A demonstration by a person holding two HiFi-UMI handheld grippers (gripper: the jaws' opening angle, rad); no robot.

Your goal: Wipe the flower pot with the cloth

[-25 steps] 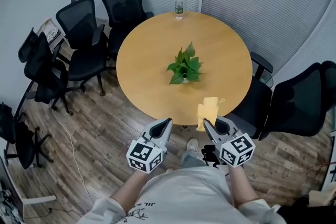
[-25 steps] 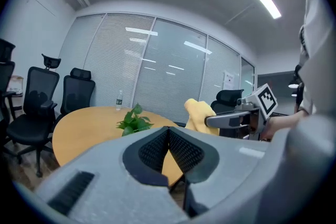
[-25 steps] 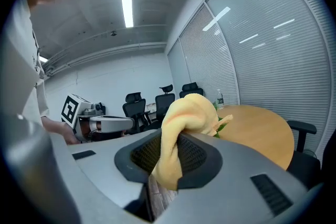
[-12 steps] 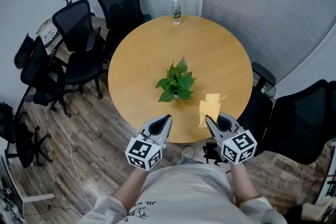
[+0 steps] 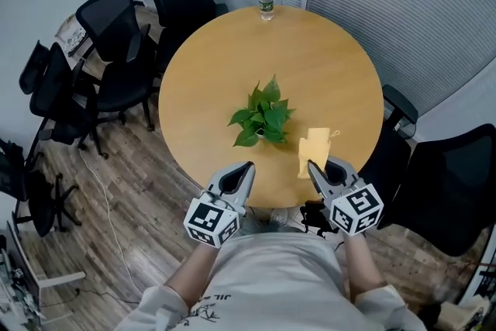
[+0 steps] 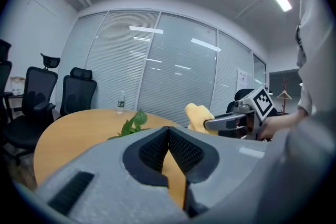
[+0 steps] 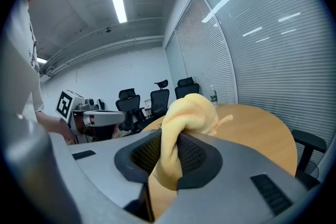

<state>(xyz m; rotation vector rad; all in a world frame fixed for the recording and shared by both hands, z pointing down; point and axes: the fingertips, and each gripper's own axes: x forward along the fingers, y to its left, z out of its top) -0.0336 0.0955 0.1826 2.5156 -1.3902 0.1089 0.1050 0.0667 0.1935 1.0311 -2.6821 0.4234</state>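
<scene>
Head view, left to right, quick pass. The office chairs [image 5: 116, 27] at far left don't matter here. I have the left gripper [image 5: 246, 167] at the near edge of the round worktop [image 5: 201, 74]. Its fingers [image 6: 152, 150] are closed on nothing: the left gripper view shows them meeting, with only wood behind.

The flower pot [image 5: 263, 133] stands near the middle of the worktop, ahead of and between my two grippers and apart from both. The leaves [image 5: 263, 112] cover most of it. Only a pale sliver of wall shows, so I can't tell the material. My guess is small, light and stiff-walled, and likely to slide or tip on the smooth wood if I rub it one-handed. I'd open the left fingers and steady it low on the wall, under the foliage, never by the stems, which look soft and easy to snap. A water bottle [image 5: 266, 0] sits at the far edge, out of the way.

The cloth [image 5: 314, 145] is yellow, just right of the plant and not touching it, and looks clear of the wood. The right gripper [image 5: 311, 165] has its fingers [image 7: 194, 157] clamped on the cloth's lower part, with a bunched lobe standing above them. The cloth reads as limp, light and not slippery. That loose bunch is the part I'd press on the pot. Wiping has not started yet.
</scene>
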